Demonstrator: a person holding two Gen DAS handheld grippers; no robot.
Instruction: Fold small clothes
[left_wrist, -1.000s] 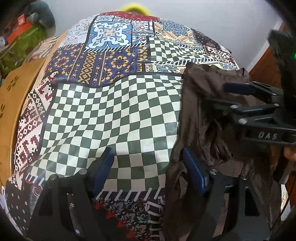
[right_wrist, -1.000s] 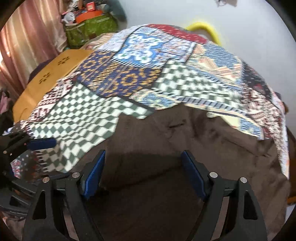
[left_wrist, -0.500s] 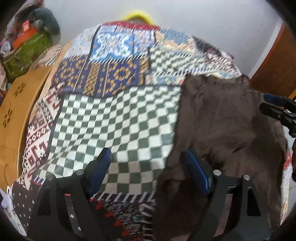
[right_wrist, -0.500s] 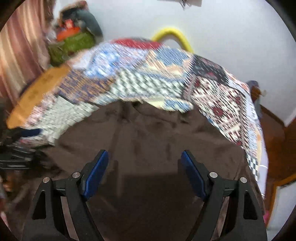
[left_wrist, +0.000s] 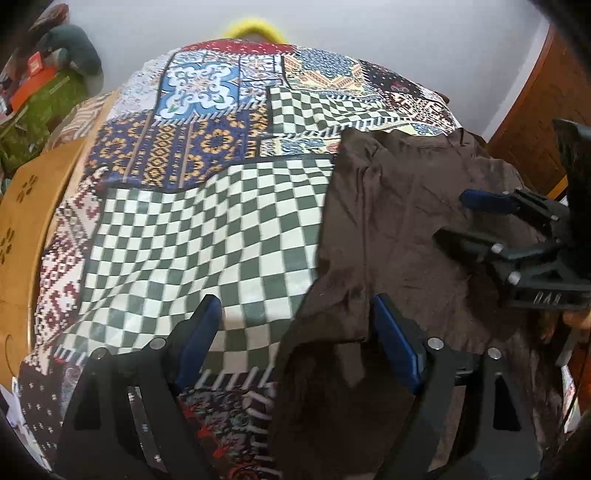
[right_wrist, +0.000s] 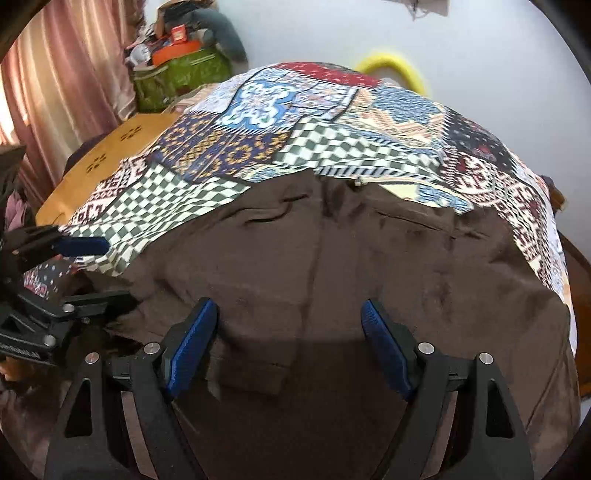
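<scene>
Brown garment lies spread at the bed's near right edge on the patchwork bedspread; left half bare. Both the left hand-held gripper and the right hand-held gripper gape, holding nothing.

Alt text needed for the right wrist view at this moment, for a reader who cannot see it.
A brown garment lies spread on a patchwork cloth, with the open right gripper over its near part. The left gripper reaches in from the left edge, and a pink curtain hangs behind.
</scene>
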